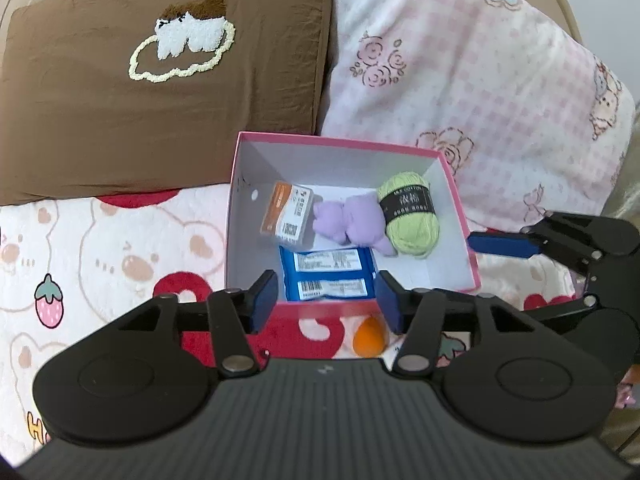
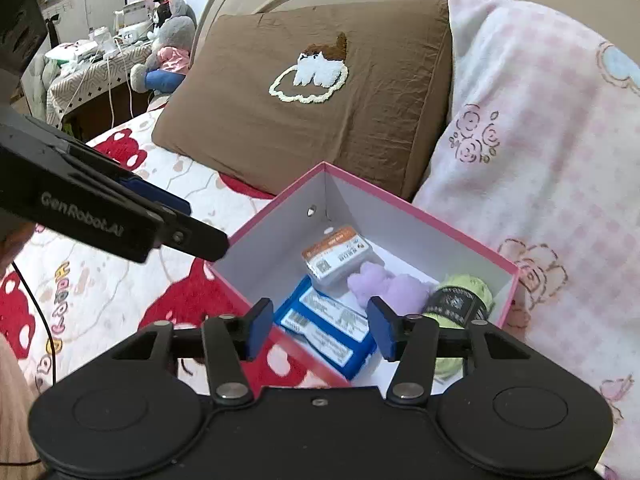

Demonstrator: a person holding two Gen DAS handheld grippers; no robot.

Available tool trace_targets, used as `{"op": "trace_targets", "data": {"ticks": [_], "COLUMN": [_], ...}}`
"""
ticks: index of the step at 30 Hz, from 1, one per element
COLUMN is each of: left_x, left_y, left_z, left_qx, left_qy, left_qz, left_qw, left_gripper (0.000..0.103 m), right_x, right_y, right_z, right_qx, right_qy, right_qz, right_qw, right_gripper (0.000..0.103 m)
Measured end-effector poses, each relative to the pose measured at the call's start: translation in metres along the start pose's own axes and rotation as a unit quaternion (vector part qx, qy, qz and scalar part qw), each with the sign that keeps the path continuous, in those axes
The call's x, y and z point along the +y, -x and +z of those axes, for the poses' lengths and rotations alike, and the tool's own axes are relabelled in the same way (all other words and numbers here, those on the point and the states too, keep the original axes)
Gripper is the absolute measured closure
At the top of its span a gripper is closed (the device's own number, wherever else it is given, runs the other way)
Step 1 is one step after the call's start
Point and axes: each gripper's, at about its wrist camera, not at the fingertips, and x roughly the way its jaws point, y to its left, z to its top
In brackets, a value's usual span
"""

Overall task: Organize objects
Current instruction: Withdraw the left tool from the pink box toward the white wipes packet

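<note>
A pink box (image 1: 456, 184) with a white inside lies on the bed. It holds a green yarn ball (image 1: 408, 216), a purple plush (image 1: 348, 220), an orange-and-white packet (image 1: 286, 216) and a blue packet (image 1: 328, 274). An orange egg-shaped sponge (image 1: 368, 338) lies on the blanket in front of the box. My left gripper (image 1: 326, 302) is open and empty over the box's near edge. My right gripper (image 2: 318, 328) is open and empty above the box (image 2: 400, 204), over the blue packet (image 2: 332, 334). The yarn (image 2: 460, 304) and plush (image 2: 384, 286) show there too.
A brown pillow (image 1: 160, 100) and a pink checked quilt (image 1: 480, 80) lie behind the box. The bear-print blanket (image 1: 100, 260) covers the bed. In the right wrist view a bedside table (image 2: 100, 64) with a plush toy stands far left.
</note>
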Motion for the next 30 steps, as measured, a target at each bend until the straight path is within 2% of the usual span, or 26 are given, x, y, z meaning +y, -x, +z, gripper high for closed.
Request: {"op": "trace_targets", "data": {"ticks": [5, 10, 12, 16, 23, 30], "left_x": [-0.003, -0.007, -0.011, -0.019, -0.03, -0.04], "left_y": [0.014, 0.026, 0.03, 0.036, 0.038, 0.025], "left_z": [-0.01, -0.017, -0.021, -0.027, -0.046, -0.064], "left_qx": [-0.003, -0.009, -0.01, -0.015, -0.007, -0.002], "left_qy": [0.001, -0.001, -0.008, -0.022, -0.026, -0.032], "left_qz": [-0.016, -0.028, -0.028, -0.023, -0.037, -0.044], "left_qw": [0.9999, 0.9996, 0.9995, 0.9994, 0.999, 0.9985], "left_gripper": [0.039, 0.027, 0.025, 0.017, 0.016, 0.015], "right_x": [0.008, 0.012, 0.013, 0.016, 0.026, 0.029], "right_y": [0.021, 0.04, 0.045, 0.055, 0.073, 0.064], "right_z": [-0.009, -0.012, -0.015, -0.023, -0.044, -0.072], "right_qx": [-0.003, -0.015, -0.021, -0.027, -0.039, -0.017], "right_qy": [0.033, 0.052, 0.051, 0.048, 0.066, 0.073], "right_qz": [-0.008, -0.019, -0.024, -0.041, -0.03, 0.0], "right_qw": [0.999, 0.998, 0.998, 0.998, 0.997, 0.997], "right_gripper": [0.035, 0.017, 0.013, 0.013, 0.013, 0.013]}}
